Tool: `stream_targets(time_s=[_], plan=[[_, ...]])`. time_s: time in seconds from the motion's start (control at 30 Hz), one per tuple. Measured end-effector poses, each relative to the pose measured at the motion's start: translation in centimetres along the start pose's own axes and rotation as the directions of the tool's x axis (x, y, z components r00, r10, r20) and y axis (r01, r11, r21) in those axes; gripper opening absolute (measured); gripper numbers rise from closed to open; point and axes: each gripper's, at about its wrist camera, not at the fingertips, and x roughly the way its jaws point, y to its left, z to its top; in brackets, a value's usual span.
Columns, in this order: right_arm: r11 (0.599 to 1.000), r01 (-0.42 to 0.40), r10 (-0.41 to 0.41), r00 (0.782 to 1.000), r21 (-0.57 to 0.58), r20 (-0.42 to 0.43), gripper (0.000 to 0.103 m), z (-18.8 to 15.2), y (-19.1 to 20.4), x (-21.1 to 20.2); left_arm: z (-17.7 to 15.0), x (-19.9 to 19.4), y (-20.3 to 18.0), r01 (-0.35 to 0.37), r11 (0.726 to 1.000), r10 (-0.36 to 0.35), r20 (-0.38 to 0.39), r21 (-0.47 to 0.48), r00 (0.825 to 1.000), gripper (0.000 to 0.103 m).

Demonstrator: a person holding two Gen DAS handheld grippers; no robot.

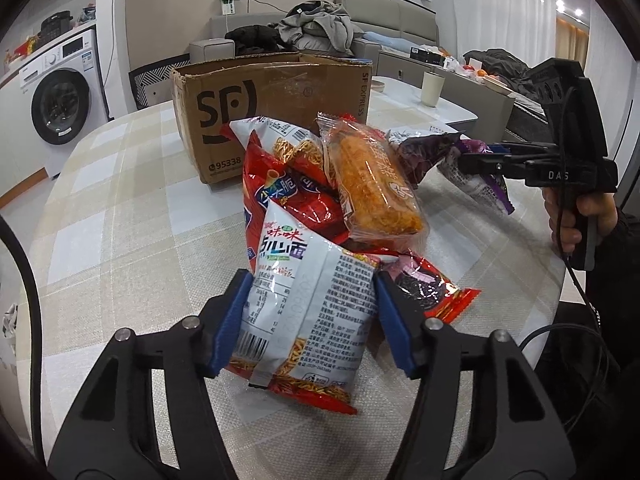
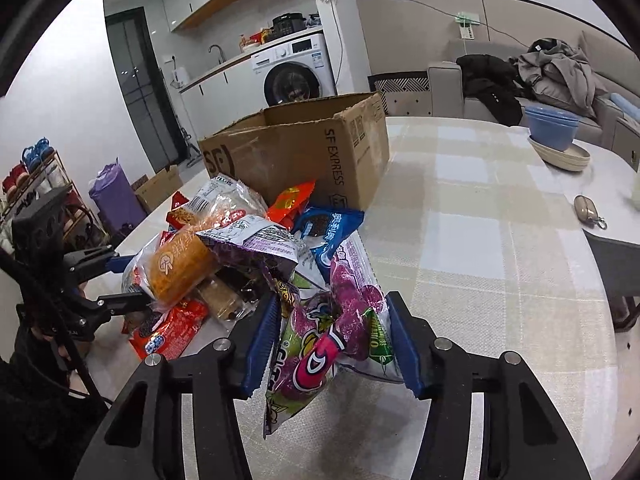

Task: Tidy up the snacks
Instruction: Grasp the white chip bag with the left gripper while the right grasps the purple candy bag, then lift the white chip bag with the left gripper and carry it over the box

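A: What is the left hand-held gripper [image 1: 310, 320] doing?
B: Its blue pads are pressing on both sides of a white noodle-snack bag [image 1: 304, 312], so it is gripping that bag at about 6 o'clock of the snack pile. The bag is leaning against a red snack bag [image 1: 280, 184] behind it.

A: And the right hand-held gripper [image 2: 332, 340]?
B: It is clamping a purple-and-green candy bag [image 2: 328, 332]; both pads are touching the wrapper. In the left wrist view the right hand-held gripper is reaching in from 3 o'clock, with a person's hand [image 1: 576, 216] wrapping its handle.

A: Where are the rest of the snacks sitting?
B: They are lying heaped on the checked counter [image 1: 120, 220]. An orange cake in clear wrap [image 1: 372, 184] is resting on top of the pile, a red cookie pack [image 1: 432, 288] is lying at the pile's 4 o'clock, and a blue cookie pack [image 2: 324, 228] is sitting just behind the candy bag in the right wrist view.

A: Where is the box?
B: The open cardboard box [image 1: 272, 100] is standing at 12 o'clock of the pile, touching or just behind it; I cannot tell which.

A: Anything else on the counter?
B: A blue bowl [image 2: 552, 128] is sitting in a cream dish at 2 o'clock in the right wrist view, well apart from the snacks.
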Motion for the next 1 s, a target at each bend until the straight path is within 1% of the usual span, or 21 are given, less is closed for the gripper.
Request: stream_targets(time_s=[0.17,0.37,0.5,0.87,1.0], plan=[[1.000,0.019,-0.020,0.999,0.024,0.034,0.055,0.4,-0.5,-0.5,-0.1,-0.6,0.2,0.011,1.000,-0.010,0.017,-0.023,1.000,0.048],[0.995,0.055,-0.063,0.992,0.078,0.105,0.055,0.6,-1.8,-2.1,0.0,-1.2,0.3,0.010,0.999,-0.008,0.039,-0.036,0.999,0.046],[0.992,0.063,-0.078,0.986,0.108,0.147,0.055,0.8,-2.3,-3.0,0.0,-2.0,0.4,0.009,0.999,-0.006,0.059,-0.051,0.998,0.045],[0.996,0.029,-0.048,0.971,0.083,0.235,0.055,1.8,-0.5,-4.6,-0.4,-4.6,2.3,-0.005,0.991,0.021,0.121,-0.134,0.992,0.045],[0.997,0.020,-0.038,0.965,0.070,0.259,0.055,2.2,0.3,-4.8,0.0,-5.6,2.7,-0.020,0.986,0.043,0.143,-0.164,0.989,0.045]])
